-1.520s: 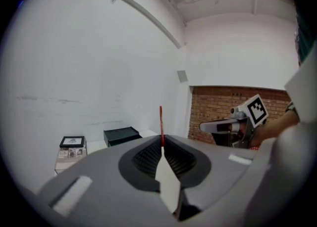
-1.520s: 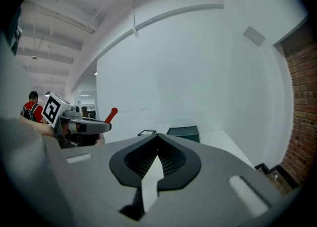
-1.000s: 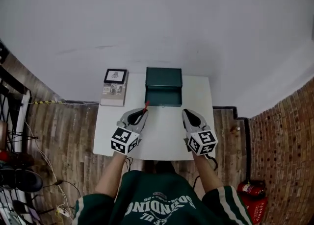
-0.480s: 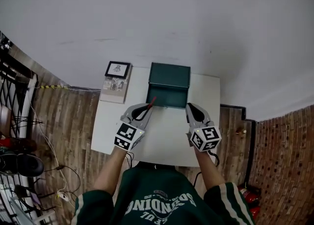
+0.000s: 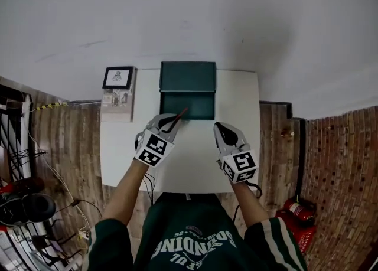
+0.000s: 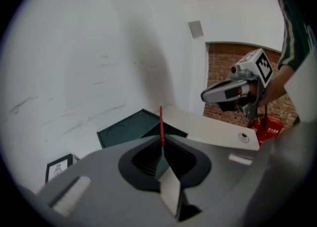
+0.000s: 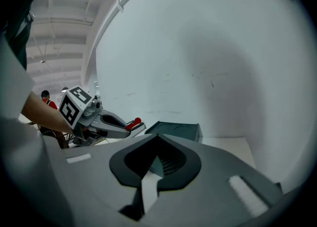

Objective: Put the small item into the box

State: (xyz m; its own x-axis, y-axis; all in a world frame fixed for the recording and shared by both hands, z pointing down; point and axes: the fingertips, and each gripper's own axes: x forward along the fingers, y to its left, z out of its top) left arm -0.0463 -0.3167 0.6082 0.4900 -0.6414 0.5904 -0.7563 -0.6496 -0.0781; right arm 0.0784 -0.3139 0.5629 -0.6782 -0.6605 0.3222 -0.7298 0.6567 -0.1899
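The left gripper (image 5: 170,122), pinching a thin red stick (image 5: 179,115), hovers at the near rim of the open green box (image 5: 188,105) at frame centre. It is best to carry the stick fully over the cavity and lower it before releasing. The right gripper (image 5: 220,129) is pressed together and empty.

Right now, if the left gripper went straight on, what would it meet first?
Probably the green box: the left gripper, shut on a thin red stick, points at it, though height is unclear.

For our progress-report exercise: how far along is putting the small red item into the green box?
Done: the green box stands open and the thin red item is picked up. In hand: the left gripper is shut on it by the box's front edge. Left: release it inside. The right gripper is shut, empty.
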